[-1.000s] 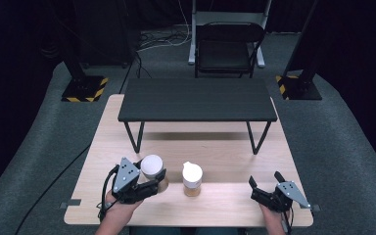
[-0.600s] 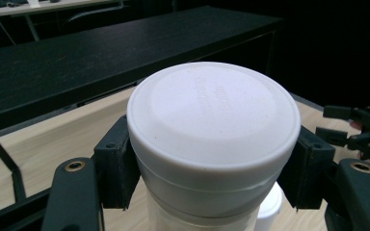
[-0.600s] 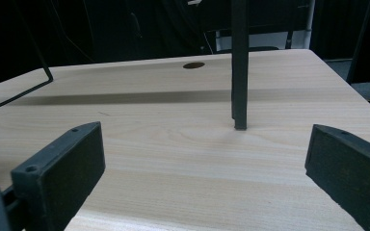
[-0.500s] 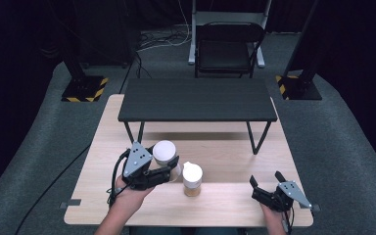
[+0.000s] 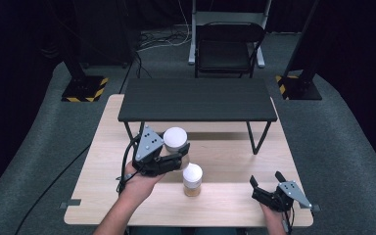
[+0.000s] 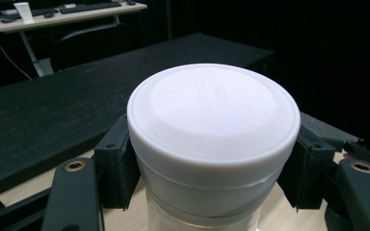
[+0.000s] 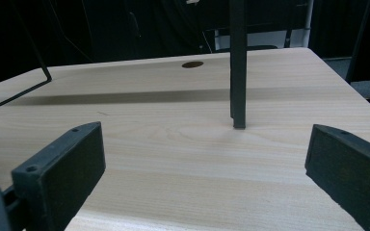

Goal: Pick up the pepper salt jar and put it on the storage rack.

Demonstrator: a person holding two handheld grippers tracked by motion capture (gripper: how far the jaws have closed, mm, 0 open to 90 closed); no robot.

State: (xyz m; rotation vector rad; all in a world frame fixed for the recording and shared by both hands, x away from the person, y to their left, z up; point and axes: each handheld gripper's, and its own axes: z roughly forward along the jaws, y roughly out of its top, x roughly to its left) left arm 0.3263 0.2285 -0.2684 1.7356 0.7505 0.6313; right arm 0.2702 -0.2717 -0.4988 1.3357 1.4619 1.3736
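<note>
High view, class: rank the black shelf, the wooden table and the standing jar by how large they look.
1. wooden table
2. black shelf
3. standing jar

The table looks clearly largest, although the shelf hides part of it.

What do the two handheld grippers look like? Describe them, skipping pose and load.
Both the left gripper and the right gripper are black, with two flat blocky jaws, a grey three-cornered plate with dark dots on top, and a black cable trailing off.
</note>
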